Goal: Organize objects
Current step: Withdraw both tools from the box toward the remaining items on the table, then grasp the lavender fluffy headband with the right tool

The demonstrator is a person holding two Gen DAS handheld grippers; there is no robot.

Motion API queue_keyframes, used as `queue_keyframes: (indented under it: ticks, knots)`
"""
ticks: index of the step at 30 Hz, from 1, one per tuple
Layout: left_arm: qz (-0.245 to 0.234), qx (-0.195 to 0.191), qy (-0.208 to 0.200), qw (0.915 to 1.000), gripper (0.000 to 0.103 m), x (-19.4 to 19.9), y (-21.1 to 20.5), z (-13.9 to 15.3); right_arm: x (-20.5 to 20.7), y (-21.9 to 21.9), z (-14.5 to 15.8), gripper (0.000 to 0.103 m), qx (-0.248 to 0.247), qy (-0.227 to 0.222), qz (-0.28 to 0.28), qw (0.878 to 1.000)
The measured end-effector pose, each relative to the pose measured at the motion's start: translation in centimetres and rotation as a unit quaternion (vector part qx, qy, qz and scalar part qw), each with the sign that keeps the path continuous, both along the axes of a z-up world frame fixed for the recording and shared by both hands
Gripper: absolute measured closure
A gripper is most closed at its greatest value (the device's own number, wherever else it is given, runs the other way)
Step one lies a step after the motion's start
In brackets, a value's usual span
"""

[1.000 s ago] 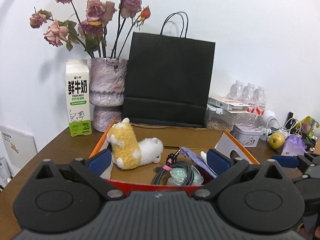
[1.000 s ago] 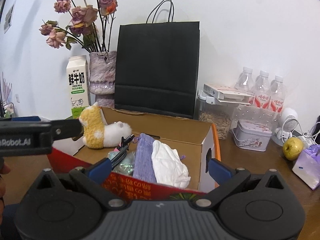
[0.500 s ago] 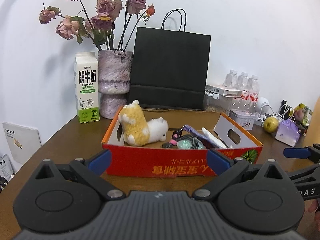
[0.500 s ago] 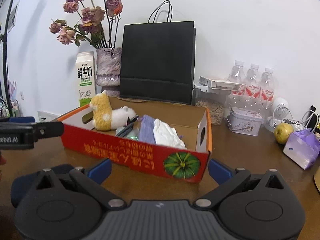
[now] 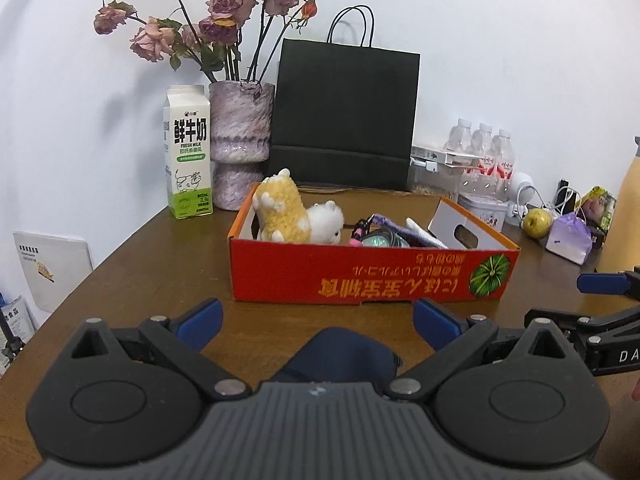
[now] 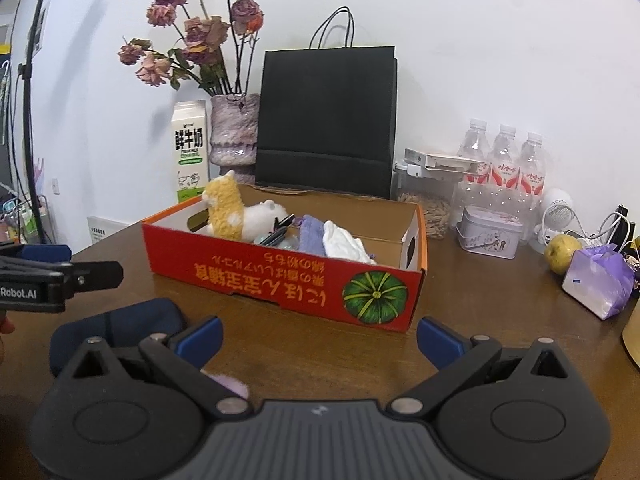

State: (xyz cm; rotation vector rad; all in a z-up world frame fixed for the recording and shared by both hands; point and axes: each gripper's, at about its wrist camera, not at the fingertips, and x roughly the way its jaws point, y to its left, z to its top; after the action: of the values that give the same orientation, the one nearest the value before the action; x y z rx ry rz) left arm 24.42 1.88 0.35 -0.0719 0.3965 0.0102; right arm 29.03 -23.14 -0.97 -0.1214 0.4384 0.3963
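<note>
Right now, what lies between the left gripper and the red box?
In the left wrist view, a dark blue pouch lies between the left gripper and the red box.

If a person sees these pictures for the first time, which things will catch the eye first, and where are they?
The red cardboard box with a printed green pumpkin stands in the middle of the brown wooden table, with a yellow and white plush alpaca at its left end. Behind the box, against the white wall, a tall black paper bag stands beside a mottled purple vase of dried pink roses.
</note>
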Motion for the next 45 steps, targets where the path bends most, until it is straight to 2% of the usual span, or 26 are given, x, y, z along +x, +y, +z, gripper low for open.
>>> queue_keyframes:
  ticks: [10,21,32,41,44,45]
  knots:
    - [-0.009,0.005,0.009,0.9999,0.000,-2.3,0.0,-0.8,-2.8,0.4,-1.4,0.000,-0.007,0.010,0.001,1.000]
    - [-0.010,-0.006,0.042,0.9990,0.000,-4.2,1.0,-2.1,-5.8,0.2,-3.2,0.000,-0.003,0.026,-0.012,1.000]
    - [-0.021,0.013,0.053,0.9983,0.000,-5.4,0.5,-2.6,-7.8,1.0,-3.6,0.000,-0.001,0.033,0.005,0.999]
    - [-0.023,0.012,0.054,0.9982,0.000,-5.6,0.5,-2.7,-7.3,2.7,-4.0,0.000,-0.016,0.059,0.013,0.998]
    - [-0.024,0.011,0.053,0.9983,0.000,-5.6,0.5,-2.7,-6.8,3.3,-4.4,0.003,-0.024,0.073,0.015,0.997]
    - [-0.024,0.010,0.053,0.9983,0.000,-5.6,0.5,-2.7,-6.8,3.5,-4.4,0.007,-0.026,0.076,0.017,0.997]
